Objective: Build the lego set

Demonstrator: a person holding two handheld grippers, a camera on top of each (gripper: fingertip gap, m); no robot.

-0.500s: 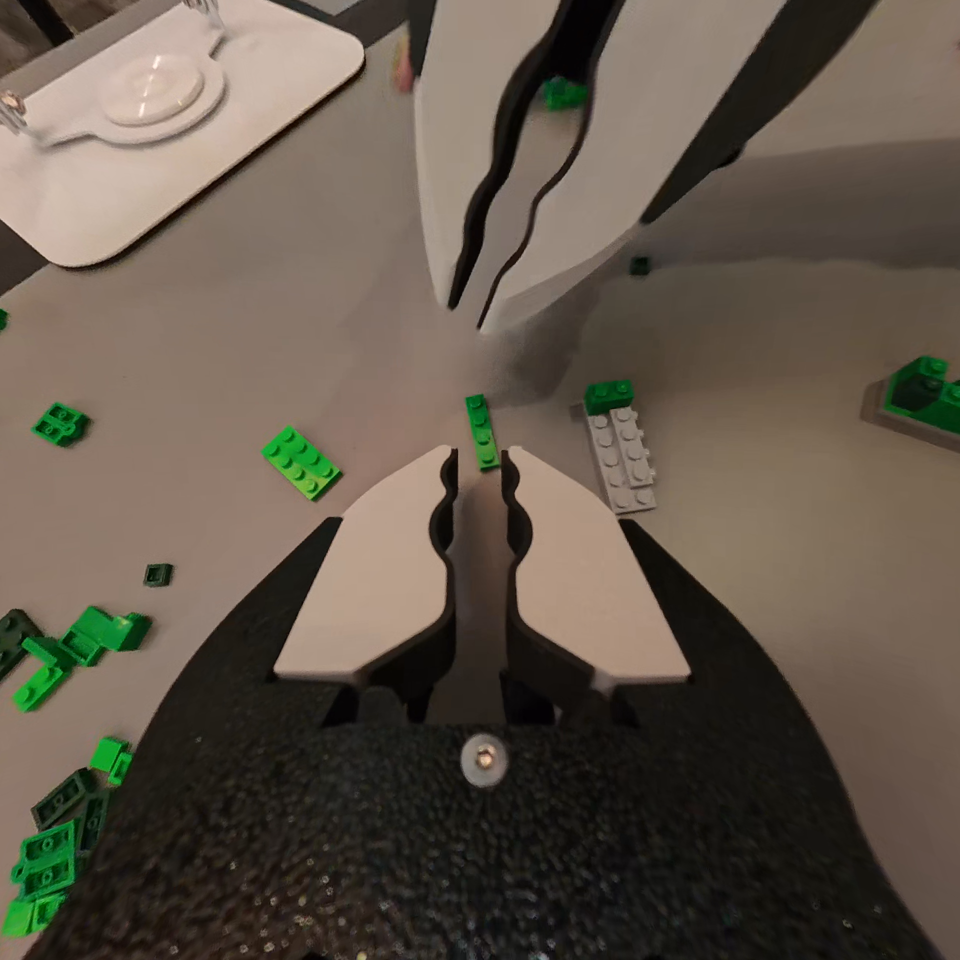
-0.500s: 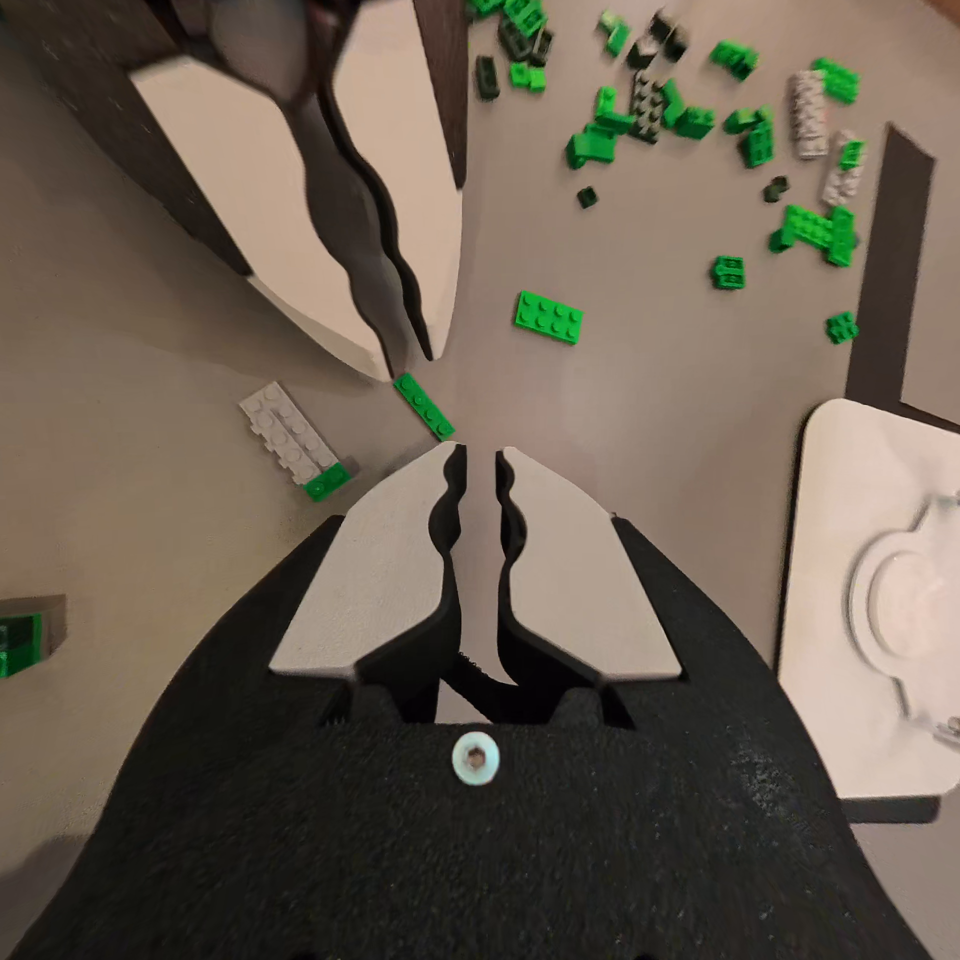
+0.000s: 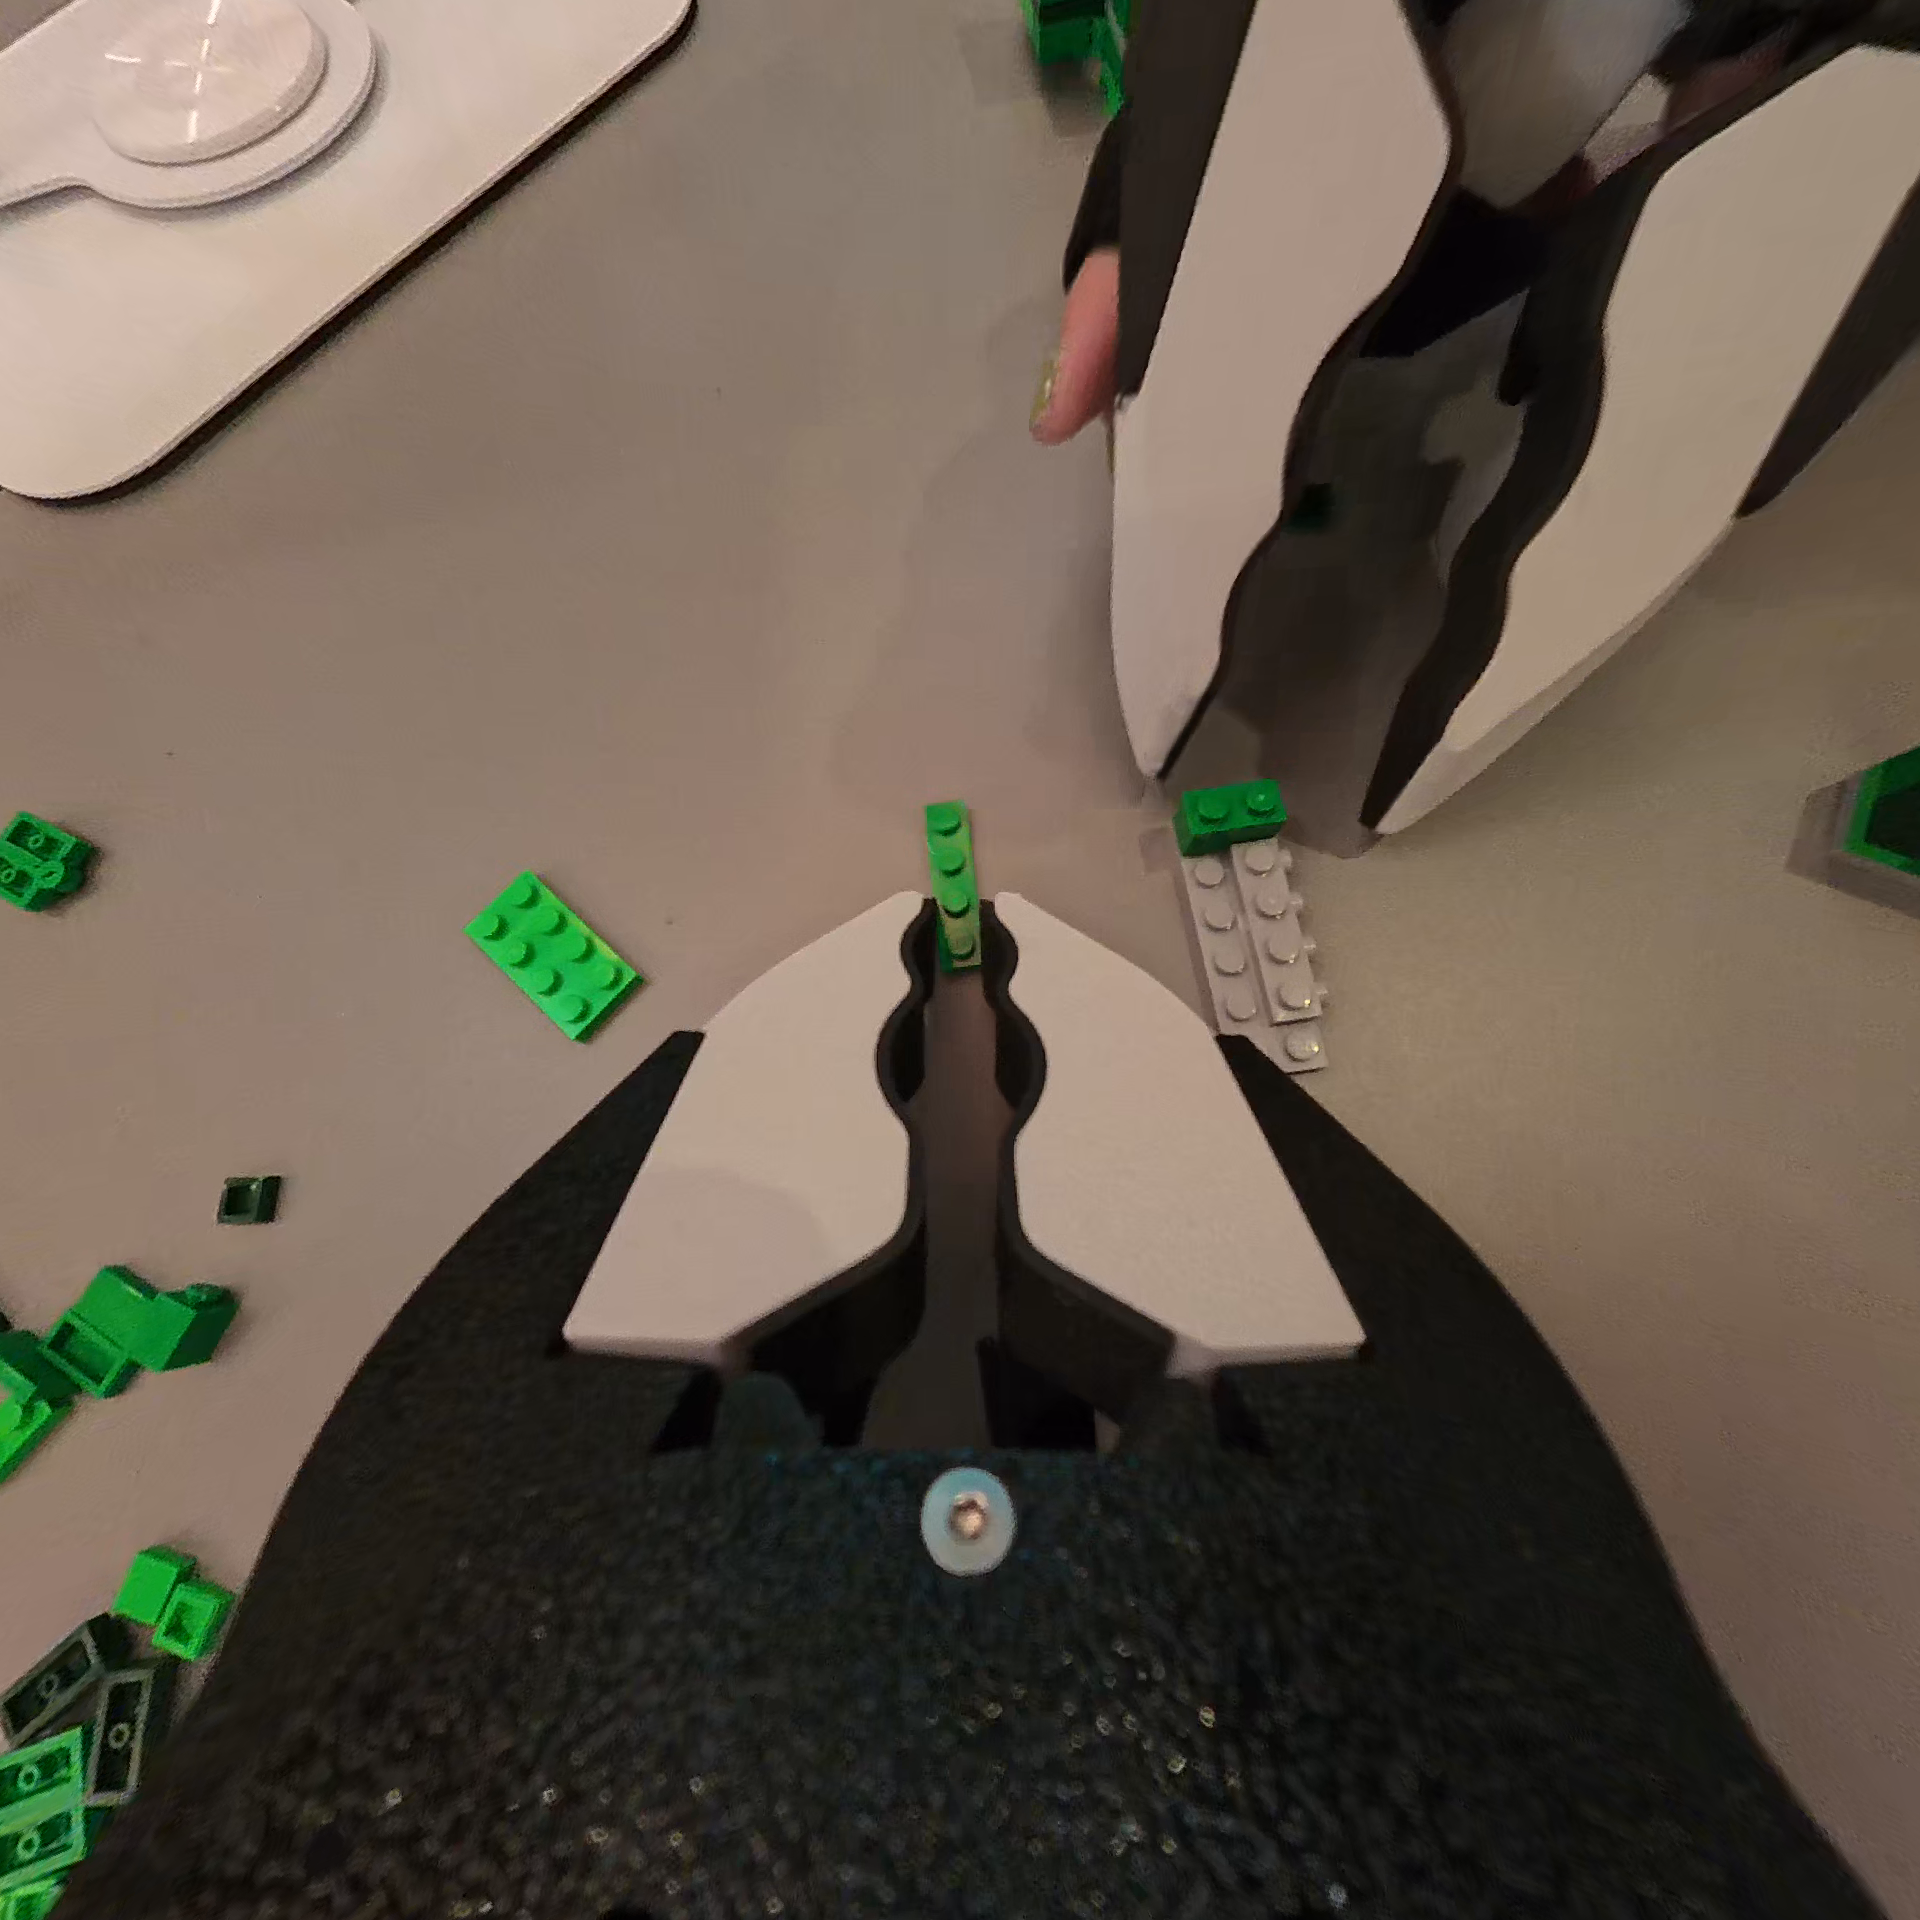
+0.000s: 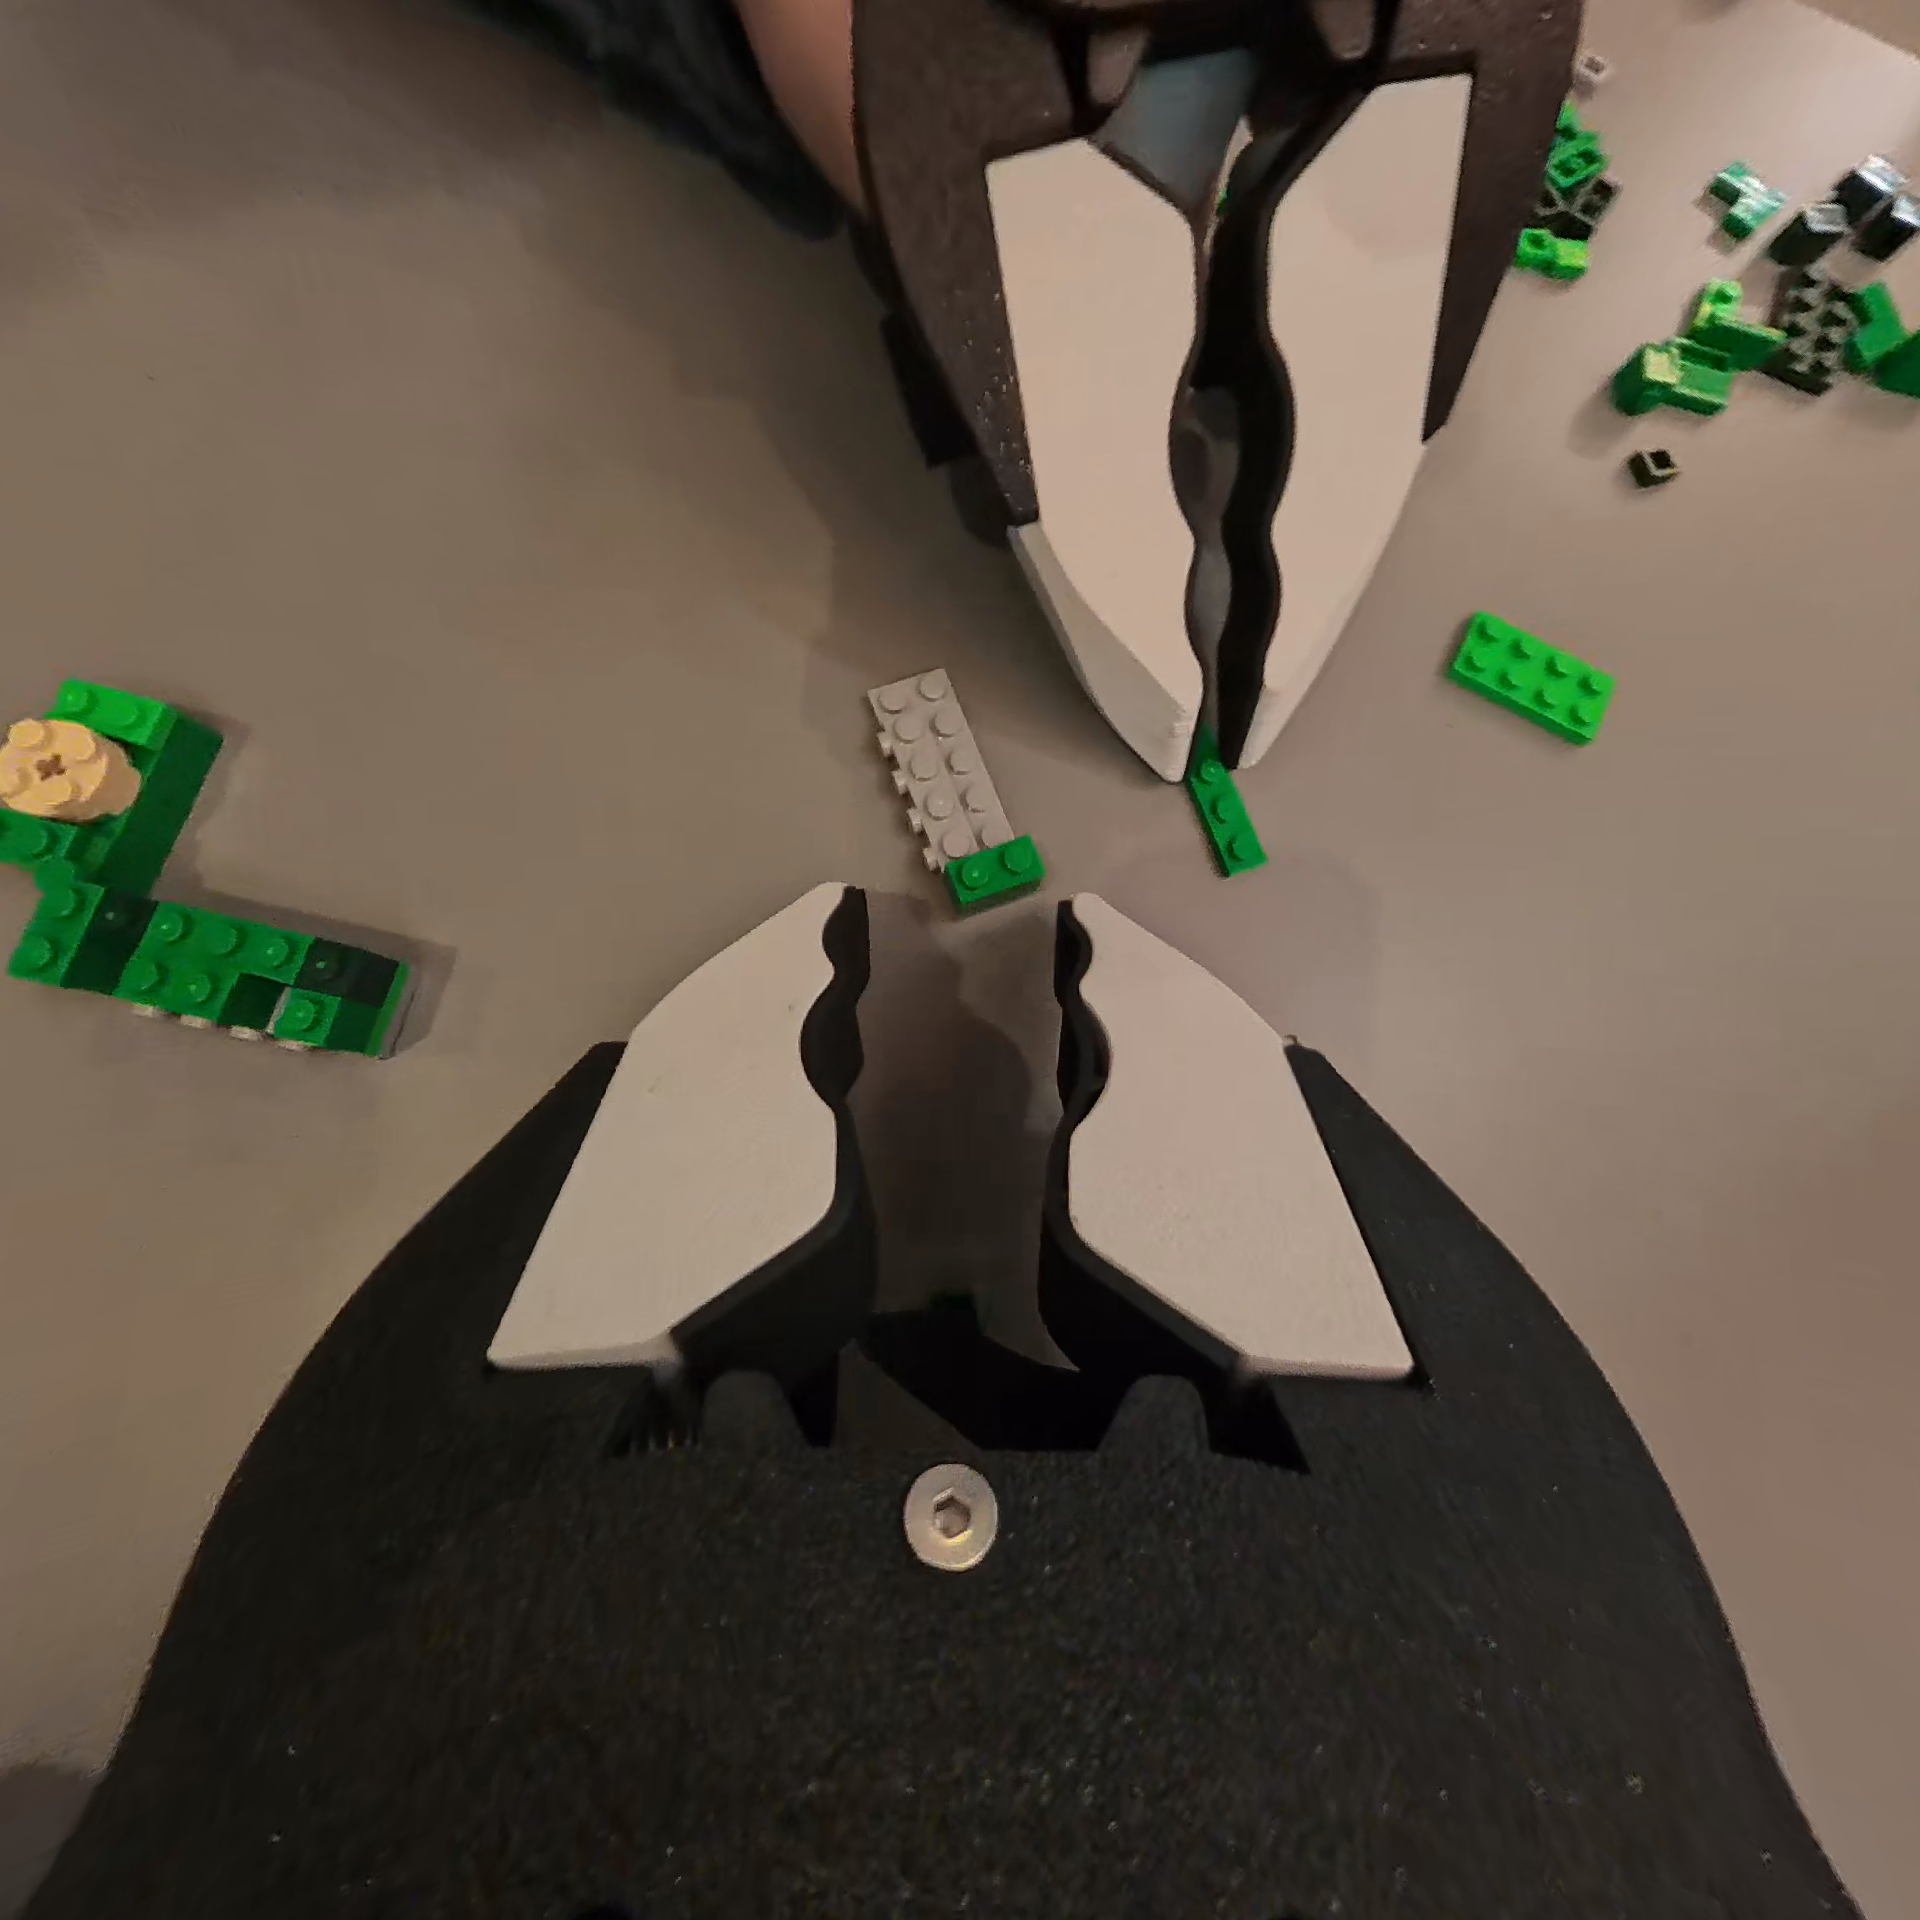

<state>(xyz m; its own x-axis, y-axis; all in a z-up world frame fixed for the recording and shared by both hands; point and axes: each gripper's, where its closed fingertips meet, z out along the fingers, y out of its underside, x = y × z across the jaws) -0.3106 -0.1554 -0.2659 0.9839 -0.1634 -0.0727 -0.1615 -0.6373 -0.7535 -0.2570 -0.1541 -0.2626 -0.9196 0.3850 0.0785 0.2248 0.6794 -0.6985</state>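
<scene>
Green one-by-four plate [image 3: 954, 888] lies lengthwise between the left gripper [image 3: 958, 912] tips at centre frame, pinched; right gripper [image 4: 961, 906] gapes, empty

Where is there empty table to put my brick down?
Bare table lies between the green build and the grey plate. More stretches from the white pad to the narrow green plate. The loose brick pile is crowded.
</scene>
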